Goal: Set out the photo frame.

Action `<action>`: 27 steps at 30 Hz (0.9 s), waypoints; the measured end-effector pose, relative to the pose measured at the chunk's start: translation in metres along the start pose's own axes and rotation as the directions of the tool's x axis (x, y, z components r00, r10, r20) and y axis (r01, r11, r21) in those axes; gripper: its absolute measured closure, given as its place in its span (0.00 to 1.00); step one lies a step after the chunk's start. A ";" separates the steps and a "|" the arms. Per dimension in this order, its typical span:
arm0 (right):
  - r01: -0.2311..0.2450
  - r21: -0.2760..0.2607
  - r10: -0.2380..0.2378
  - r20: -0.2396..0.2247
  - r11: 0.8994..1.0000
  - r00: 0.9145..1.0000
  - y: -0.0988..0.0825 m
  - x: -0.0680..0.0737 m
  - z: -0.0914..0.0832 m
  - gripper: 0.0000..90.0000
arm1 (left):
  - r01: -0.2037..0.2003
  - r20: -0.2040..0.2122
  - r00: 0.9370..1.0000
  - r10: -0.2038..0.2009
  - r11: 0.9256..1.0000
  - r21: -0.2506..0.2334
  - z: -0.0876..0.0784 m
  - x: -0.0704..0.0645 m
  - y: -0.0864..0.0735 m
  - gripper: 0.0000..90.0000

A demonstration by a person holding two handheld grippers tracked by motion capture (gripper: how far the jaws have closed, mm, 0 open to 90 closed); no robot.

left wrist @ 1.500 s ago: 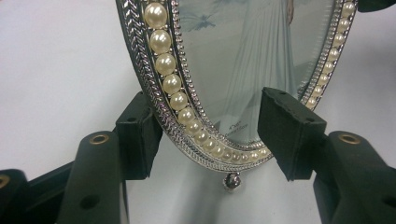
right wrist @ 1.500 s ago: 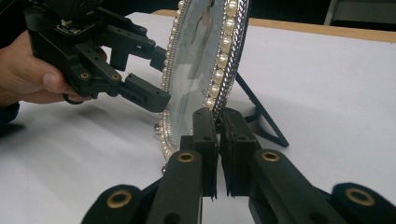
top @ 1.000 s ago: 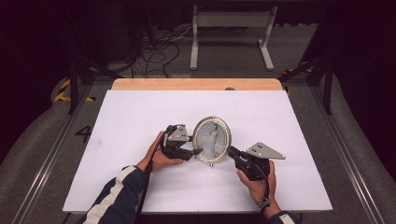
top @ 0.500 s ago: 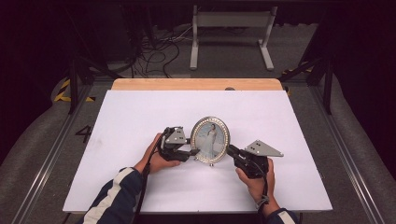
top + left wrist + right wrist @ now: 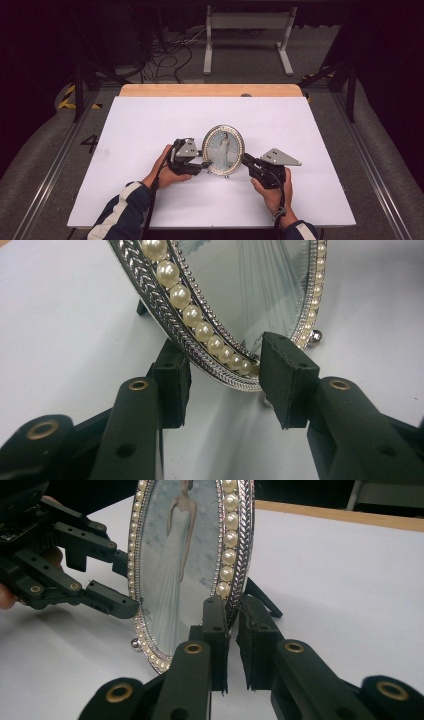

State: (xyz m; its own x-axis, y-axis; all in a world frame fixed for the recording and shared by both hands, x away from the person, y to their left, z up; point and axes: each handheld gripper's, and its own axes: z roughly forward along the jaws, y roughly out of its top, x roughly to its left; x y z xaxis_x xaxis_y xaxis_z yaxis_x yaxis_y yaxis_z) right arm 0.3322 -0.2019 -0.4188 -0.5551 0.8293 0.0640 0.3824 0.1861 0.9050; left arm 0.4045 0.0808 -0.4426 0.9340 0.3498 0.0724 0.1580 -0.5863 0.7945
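An oval photo frame point(image 5: 223, 148) with a pearl-studded silver rim stands upright on the white table point(image 5: 150, 125), showing a picture of a person in a white gown. My right gripper point(image 5: 245, 159) is shut on the frame's right rim; its pads point(image 5: 216, 625) pinch that edge point(image 5: 231, 555) low down. My left gripper point(image 5: 206, 159) reaches the frame's left rim. Its jaws have just been closing, with the rim point(image 5: 200, 325) between them, one pad point(image 5: 172, 385) behind and one in front, and a gap still shows. The left gripper point(image 5: 122, 582) also appears beyond the frame in the right gripper view.
A wooden strip point(image 5: 210, 90) runs along the table's far edge. Beyond it, cables point(image 5: 165, 55) and a grey metal stand point(image 5: 247, 30) lie on the floor. Rails point(image 5: 380, 170) flank the table. White tabletop surrounds the frame.
The left gripper's jaws have narrowed around the frame's left rim and the hand has shifted slightly. The frame stands a little straighter. The right gripper has kept its hold in place.
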 end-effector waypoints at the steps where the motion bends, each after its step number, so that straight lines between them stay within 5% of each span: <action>1: -0.002 0.000 0.002 0.001 1.000 1.000 0.000 0.000 0.000 0.91 | -0.003 -0.003 1.000 0.003 1.000 0.001 0.000 -0.001 0.000 0.63; 27: 0.013 -0.006 -0.013 0.006 1.000 1.000 0.004 -0.004 0.010 0.91 | 0.009 -0.046 0.999 -0.007 0.999 0.034 -0.002 -0.012 -0.005 0.67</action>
State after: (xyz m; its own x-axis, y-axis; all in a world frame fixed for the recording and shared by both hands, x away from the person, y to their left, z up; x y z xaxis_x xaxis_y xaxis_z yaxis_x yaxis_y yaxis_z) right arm 0.3433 -0.1986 -0.4197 -0.5554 0.8301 0.0501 0.3713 0.1936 0.9081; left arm 0.3918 0.0810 -0.4468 0.9170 0.3874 0.0944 0.1772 -0.6081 0.7739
